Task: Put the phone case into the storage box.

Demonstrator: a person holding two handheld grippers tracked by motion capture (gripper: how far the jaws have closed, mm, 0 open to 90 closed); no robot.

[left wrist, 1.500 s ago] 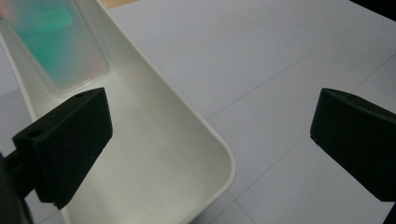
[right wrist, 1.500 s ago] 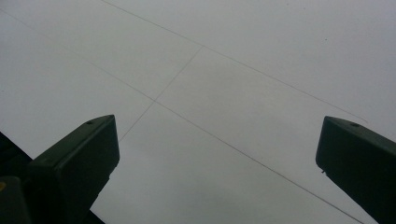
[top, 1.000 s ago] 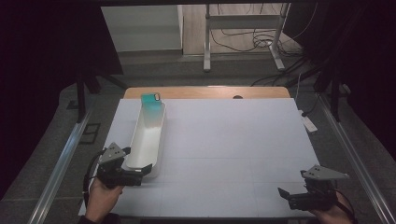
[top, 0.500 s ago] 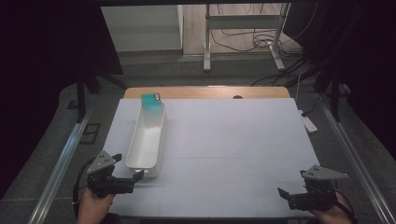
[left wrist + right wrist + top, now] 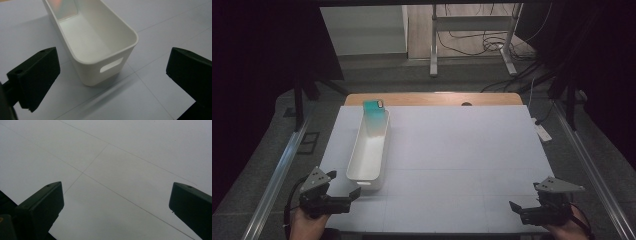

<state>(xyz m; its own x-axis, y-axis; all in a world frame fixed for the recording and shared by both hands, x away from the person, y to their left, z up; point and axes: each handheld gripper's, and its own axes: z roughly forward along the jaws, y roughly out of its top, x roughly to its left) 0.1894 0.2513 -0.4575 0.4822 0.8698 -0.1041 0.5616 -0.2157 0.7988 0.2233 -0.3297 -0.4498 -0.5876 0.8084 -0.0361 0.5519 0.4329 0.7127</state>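
Both jaws spread and empty, the left hand-held gripper [image 5: 343, 193] faces the white bin [image 5: 370, 150], the right hand-held gripper [image 5: 528, 211] apparently resting idle.

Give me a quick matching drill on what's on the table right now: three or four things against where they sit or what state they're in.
Things:
1. white bin
2. teal item
3. left gripper
4. right gripper

States:
A. open over bare table surface, near right corner
B. lies lengthwise on the table's left side
C. open, just short of the bin's near end
D. at the bin's far end

Pairs: 1-B, 2-D, 3-C, 4-A
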